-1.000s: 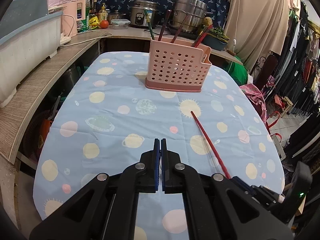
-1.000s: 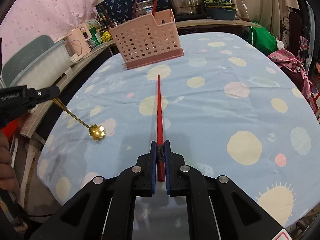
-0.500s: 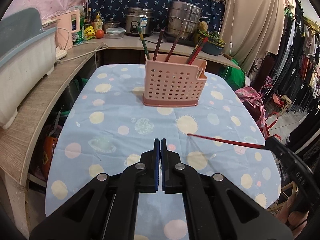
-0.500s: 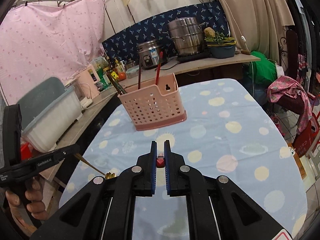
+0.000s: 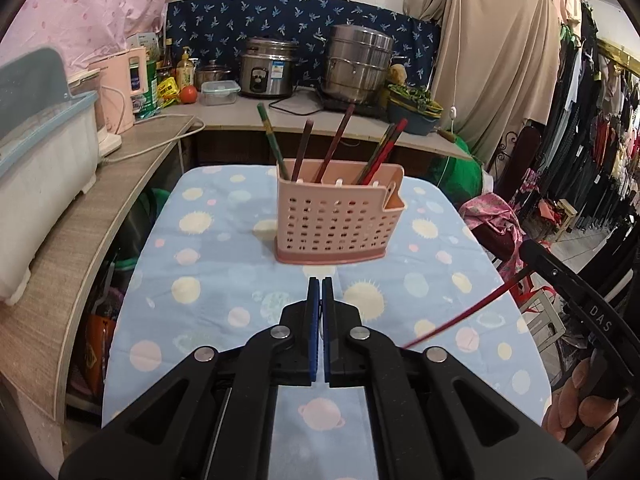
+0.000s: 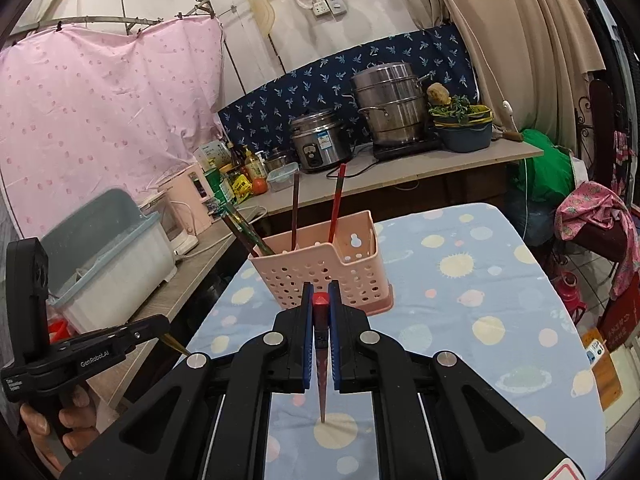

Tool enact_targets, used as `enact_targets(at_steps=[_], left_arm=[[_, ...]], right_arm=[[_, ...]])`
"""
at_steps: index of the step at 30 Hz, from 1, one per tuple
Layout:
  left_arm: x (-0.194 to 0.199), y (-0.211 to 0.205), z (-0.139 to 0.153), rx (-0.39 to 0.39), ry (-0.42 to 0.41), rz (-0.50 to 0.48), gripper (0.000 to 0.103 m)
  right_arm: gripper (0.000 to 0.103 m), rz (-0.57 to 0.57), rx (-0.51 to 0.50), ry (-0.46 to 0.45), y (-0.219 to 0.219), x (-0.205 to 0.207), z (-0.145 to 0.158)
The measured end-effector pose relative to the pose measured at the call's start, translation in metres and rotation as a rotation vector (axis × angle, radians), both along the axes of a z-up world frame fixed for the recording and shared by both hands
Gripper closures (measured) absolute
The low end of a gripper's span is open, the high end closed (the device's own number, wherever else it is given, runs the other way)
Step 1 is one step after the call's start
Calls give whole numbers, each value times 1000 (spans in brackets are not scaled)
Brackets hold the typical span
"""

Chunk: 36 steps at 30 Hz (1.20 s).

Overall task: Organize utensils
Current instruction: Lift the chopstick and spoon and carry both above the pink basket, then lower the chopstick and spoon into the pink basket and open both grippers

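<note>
A pink perforated utensil holder (image 5: 334, 216) stands on the table's far half with several chopsticks upright in it; it also shows in the right wrist view (image 6: 324, 270). My right gripper (image 6: 321, 300) is shut on a red chopstick (image 6: 321, 356) that points tip down toward the table; the chopstick shows at right in the left wrist view (image 5: 460, 316). My left gripper (image 5: 320, 292) is shut; in the right wrist view (image 6: 160, 326) a thin gold spoon handle (image 6: 176, 345) sticks out of it. The spoon's bowl is hidden.
The table (image 5: 208, 264) has a light blue planet-print cloth. A wooden counter (image 5: 80, 224) runs along the left with a white bin (image 5: 36, 160). Pots and a rice cooker (image 5: 268, 74) stand behind. Clothes racks (image 5: 592, 160) crowd the right.
Both grippers have risen and tilted up. The red chopstick was lifted off the table and swung from lying flat to hanging tip down in my right gripper.
</note>
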<state>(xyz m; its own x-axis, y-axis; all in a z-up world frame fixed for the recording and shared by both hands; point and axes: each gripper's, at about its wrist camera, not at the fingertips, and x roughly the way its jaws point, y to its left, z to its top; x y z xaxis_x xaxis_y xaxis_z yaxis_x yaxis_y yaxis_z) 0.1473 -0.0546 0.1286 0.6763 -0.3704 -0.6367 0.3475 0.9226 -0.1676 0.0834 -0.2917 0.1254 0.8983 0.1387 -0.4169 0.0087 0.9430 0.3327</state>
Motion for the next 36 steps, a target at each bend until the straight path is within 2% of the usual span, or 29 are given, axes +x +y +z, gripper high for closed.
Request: enact_targets(at_steps=[8, 16, 22, 26, 36], left_arm=[[40, -13, 31, -1, -55, 3, 102], [86, -35, 69, 24, -154, 37, 102], [118, -51, 81, 40, -187, 54, 102], [136, -60, 78, 60, -186, 53, 102], [164, -69, 46, 114, -127, 58, 102]], right_arm=[[96, 0, 14, -95, -13, 40, 41], [96, -38, 65, -218, -28, 86, 88], [96, -67, 51, -276, -25, 120, 110], [96, -70, 32, -244, -21, 147, 101], [96, -31, -10, -90, -7, 191, 43]])
